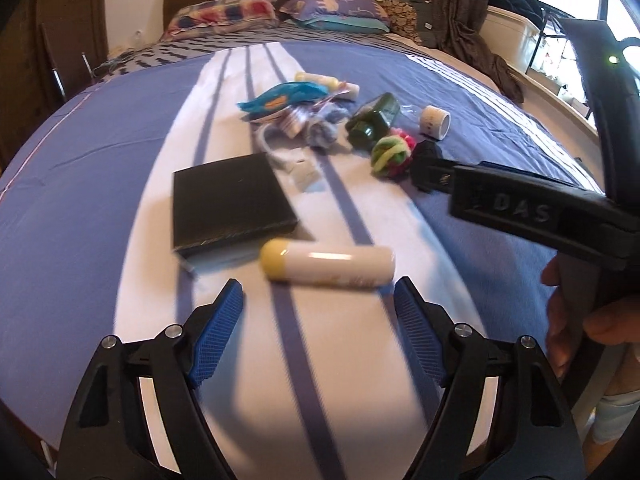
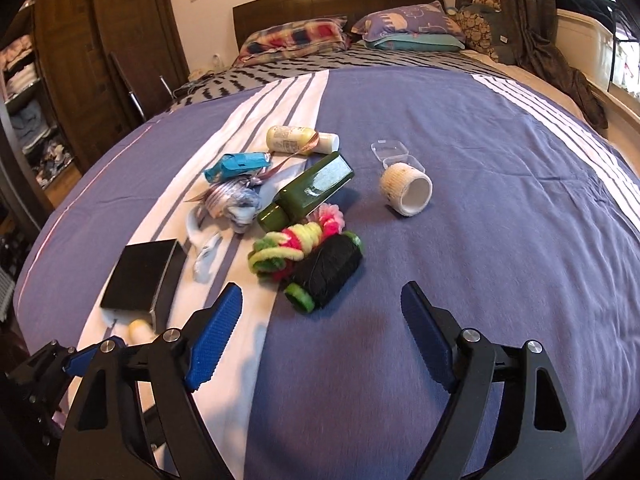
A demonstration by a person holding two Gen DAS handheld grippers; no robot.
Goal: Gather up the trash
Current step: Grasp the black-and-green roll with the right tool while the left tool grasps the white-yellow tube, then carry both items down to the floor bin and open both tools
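A bed (image 2: pixel 460 240) with a blue and white striped cover fills the bedroom. The left gripper (image 1: pixel 318 292) hangs wide apart and holds nothing, just short of a white tube (image 1: pixel 326 266) with a yellow cap lying beside a black box (image 1: pixel 230 204). The right gripper (image 2: pixel 322 296) is also wide and holds nothing, near a black roll (image 2: pixel 326 272), a green bottle (image 2: pixel 308 190) and a pile of wrappers (image 2: pixel 236 184).
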